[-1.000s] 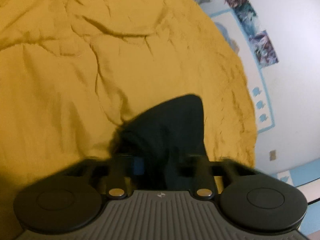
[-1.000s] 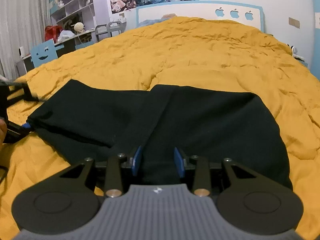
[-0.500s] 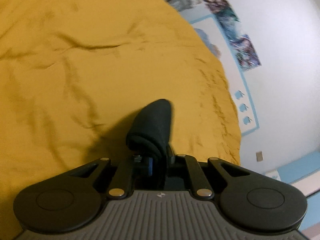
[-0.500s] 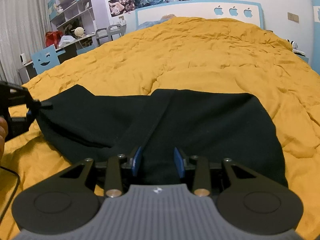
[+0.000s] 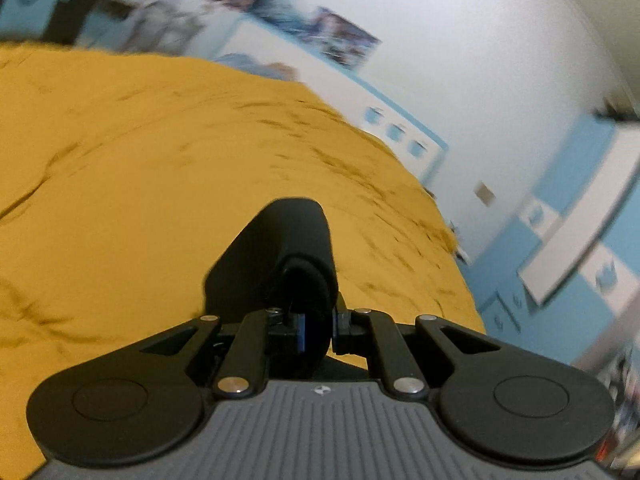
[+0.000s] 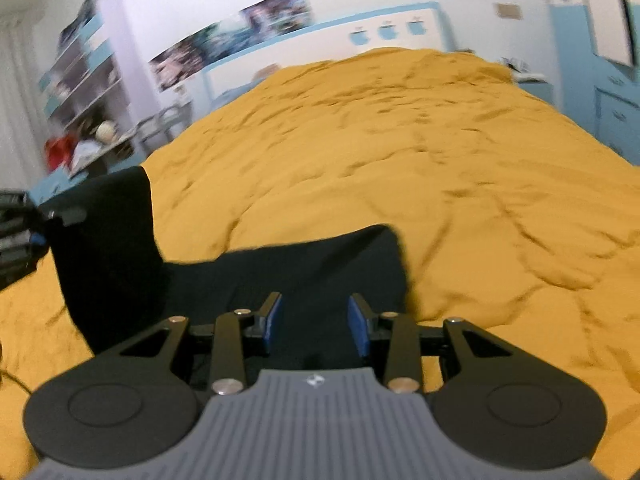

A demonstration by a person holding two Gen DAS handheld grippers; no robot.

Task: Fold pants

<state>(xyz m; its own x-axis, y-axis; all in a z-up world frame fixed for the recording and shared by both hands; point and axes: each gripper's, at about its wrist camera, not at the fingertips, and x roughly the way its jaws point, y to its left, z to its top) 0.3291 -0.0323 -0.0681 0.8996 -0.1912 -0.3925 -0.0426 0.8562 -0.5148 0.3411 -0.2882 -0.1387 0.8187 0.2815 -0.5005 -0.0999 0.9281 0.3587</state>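
**Pants lifted at both ends for the fold**

The left gripper (image 5: 316, 326) is clamping a bunched fold of the black pants (image 6: 256, 276), its jaws nearly together with the cloth pinched between them. The right gripper (image 6: 314, 326) is holding the other end; black cloth is filling the gap between its blue pads (image 6: 273, 322), which looks like a grip on a thicker bundle. The pants are hanging between the two, raised off the yellow duvet (image 6: 440, 160), probably so one end can be carried over the other. Beyond, the white-and-blue headboard (image 6: 320, 40) and the wall posters (image 6: 240, 36) are standing blurred.
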